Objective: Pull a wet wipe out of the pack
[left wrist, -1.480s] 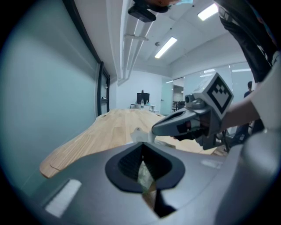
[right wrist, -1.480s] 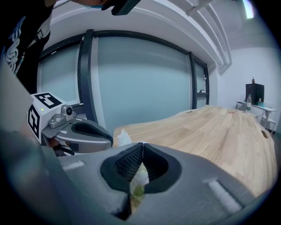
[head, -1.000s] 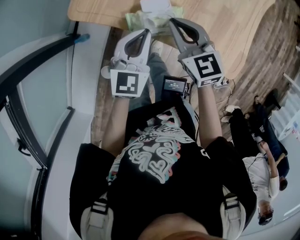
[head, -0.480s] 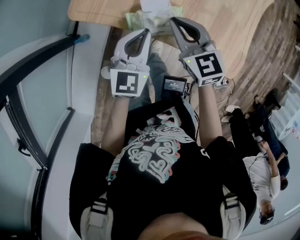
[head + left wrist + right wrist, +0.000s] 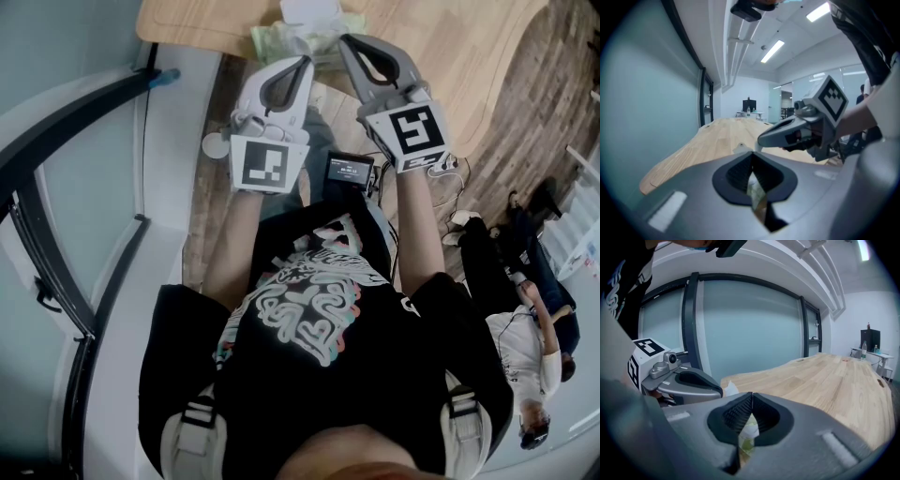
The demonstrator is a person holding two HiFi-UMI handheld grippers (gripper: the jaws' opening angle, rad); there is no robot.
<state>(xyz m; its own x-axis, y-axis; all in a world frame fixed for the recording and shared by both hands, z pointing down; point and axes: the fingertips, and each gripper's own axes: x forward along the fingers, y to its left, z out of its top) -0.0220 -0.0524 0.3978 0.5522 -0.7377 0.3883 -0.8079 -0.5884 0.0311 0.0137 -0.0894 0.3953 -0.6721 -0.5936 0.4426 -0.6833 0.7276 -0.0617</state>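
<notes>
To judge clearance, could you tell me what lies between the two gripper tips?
The wet wipe pack with a white wipe sticking up, shown in the head view.

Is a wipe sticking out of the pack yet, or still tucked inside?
Sticking out: the head view shows a white wipe standing up from the top of the green pack.

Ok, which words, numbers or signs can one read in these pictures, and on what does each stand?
No text can be read.
Small screen: pale characters, too small.
Wet wipe pack: print blurred.
Shirt: swirling graphic, no clear letters.
Left gripper, right gripper: square black-and-white markers, no words.
</notes>
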